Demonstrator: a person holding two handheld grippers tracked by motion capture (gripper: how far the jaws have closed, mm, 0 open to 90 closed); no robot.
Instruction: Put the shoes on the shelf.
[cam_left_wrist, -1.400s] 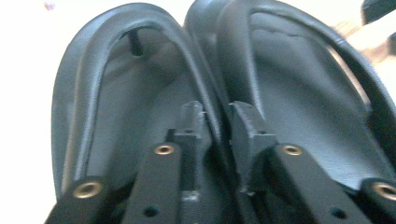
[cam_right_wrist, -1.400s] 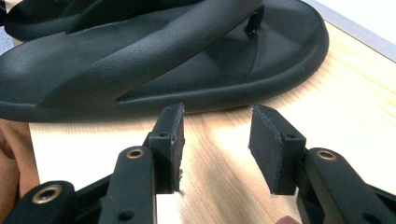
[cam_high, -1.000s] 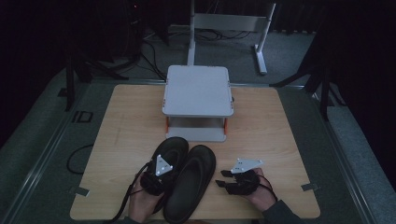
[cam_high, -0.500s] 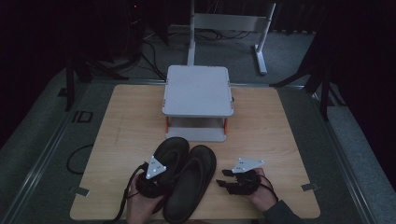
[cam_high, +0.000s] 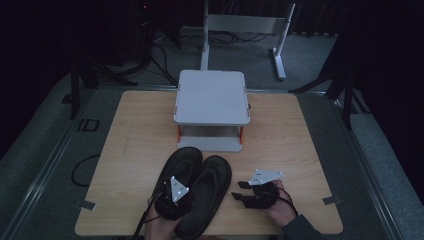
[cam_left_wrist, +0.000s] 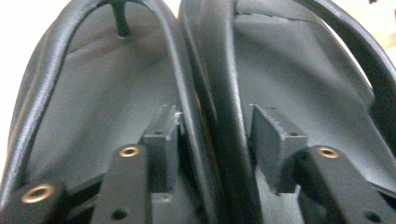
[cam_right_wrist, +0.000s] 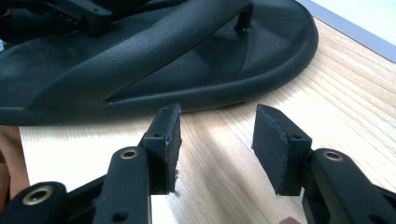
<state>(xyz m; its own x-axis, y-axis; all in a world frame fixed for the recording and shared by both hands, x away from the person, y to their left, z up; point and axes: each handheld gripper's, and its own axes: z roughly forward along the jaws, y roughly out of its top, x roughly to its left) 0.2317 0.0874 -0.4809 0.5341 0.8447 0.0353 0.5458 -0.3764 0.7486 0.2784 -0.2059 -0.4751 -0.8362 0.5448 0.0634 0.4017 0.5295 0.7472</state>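
Near the tabletop's (cam_high: 130, 130) front edge, the left claw (cam_left_wrist: 212, 140), just closing, pinches both sandals' (cam_high: 200, 190) touching inner rims; the right claw (cam_right_wrist: 215, 140) hangs spread beside them.

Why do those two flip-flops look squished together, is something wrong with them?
Nothing looks broken. The two black flip-flops lie side by side on the table, and the left gripper straddles their touching inner edges. The right gripper is open beside them.
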